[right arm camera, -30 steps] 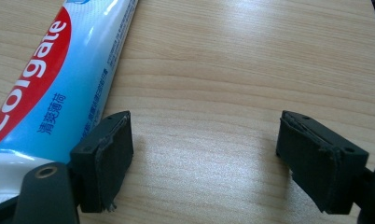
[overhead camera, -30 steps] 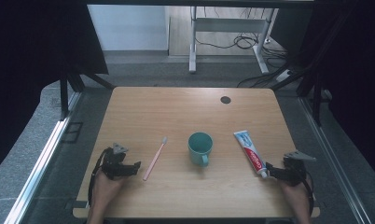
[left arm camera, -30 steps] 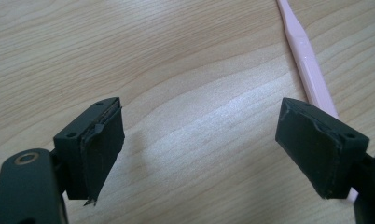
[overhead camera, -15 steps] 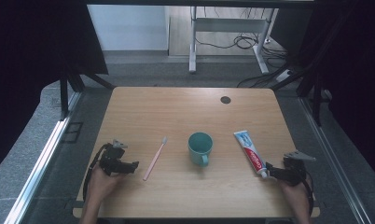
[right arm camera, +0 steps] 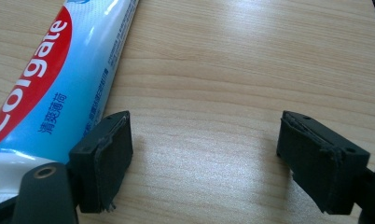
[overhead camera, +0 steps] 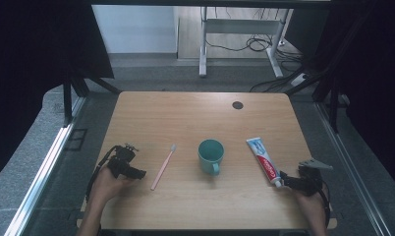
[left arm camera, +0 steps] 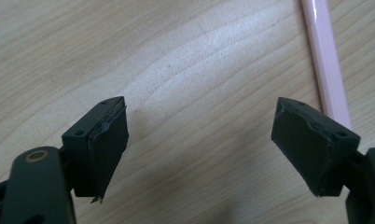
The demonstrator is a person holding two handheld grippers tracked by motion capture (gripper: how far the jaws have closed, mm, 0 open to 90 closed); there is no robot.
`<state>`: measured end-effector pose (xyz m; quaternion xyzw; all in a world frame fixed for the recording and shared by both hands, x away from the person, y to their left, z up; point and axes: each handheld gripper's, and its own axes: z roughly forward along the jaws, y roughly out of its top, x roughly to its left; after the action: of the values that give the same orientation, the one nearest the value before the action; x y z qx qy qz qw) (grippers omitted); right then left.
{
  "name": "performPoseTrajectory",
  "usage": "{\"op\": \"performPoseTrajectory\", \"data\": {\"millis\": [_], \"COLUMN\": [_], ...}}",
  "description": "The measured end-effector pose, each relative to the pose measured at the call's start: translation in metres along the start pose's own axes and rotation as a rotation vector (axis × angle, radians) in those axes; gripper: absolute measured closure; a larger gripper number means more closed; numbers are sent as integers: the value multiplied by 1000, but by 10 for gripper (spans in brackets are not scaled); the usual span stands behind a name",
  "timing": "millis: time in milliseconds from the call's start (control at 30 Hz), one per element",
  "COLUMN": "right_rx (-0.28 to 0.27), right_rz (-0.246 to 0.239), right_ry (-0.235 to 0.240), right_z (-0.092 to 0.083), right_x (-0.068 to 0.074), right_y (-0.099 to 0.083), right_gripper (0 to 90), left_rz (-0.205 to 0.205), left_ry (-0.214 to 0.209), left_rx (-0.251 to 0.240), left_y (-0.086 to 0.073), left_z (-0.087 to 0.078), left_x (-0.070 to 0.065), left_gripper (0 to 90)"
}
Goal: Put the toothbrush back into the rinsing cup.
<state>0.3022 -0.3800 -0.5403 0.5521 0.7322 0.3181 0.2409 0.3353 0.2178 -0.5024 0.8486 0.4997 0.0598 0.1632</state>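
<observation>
A pink toothbrush (overhead camera: 163, 167) lies on the wooden table (overhead camera: 185, 113), just right of my left gripper (overhead camera: 140, 173). In the left gripper view, the left gripper (left arm camera: 199, 121) is open over bare wood, with the toothbrush (left arm camera: 328, 70) beside its right jaw; its jaws have just been closing a little, with nothing between them. A teal mug (overhead camera: 211, 155) stands upright mid-table. A toothpaste tube (overhead camera: 264, 162) lies to the mug's right, cap end near my right gripper (overhead camera: 283, 178). The right gripper (right arm camera: 204, 135) is open and empty, with the tube (right arm camera: 59, 74) beside its left jaw.
A small black round cap (overhead camera: 237, 104) sits flush in the table near its far edge. Both hands rest near the table's front edge. Beyond the table there are a metal desk frame (overhead camera: 235, 29) and loose cables on the floor.
The left hand has shifted a little away from the person, toward the toothbrush's lower end. The right hand, mug, toothbrush and tube have not moved.
</observation>
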Motion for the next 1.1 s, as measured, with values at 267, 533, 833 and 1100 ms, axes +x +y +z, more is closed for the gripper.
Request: {"op": "performPoseTrajectory", "data": {"millis": [267, 533, 833, 1100], "right_rx": [1, 1, 1, 0], "right_rz": [-2, -6, -7, -8], "right_ry": [1, 2, 4, 5], "right_z": [0, 0, 0, 0], "right_x": [0, 0, 0, 0], "right_y": [0, 0, 0, 0], "right_gripper": [176, 172, 170, 169], "left_rz": [2, 19, 43, 55], "left_ry": [5, -2, -19, -32], "left_rx": [127, 162, 174, 163], "left_y": [17, 31, 45, 58], "left_z": [5, 1, 4, 5], "left_x": [0, -6, -19, -32], "left_gripper": [215, 231, 249, 289]}}
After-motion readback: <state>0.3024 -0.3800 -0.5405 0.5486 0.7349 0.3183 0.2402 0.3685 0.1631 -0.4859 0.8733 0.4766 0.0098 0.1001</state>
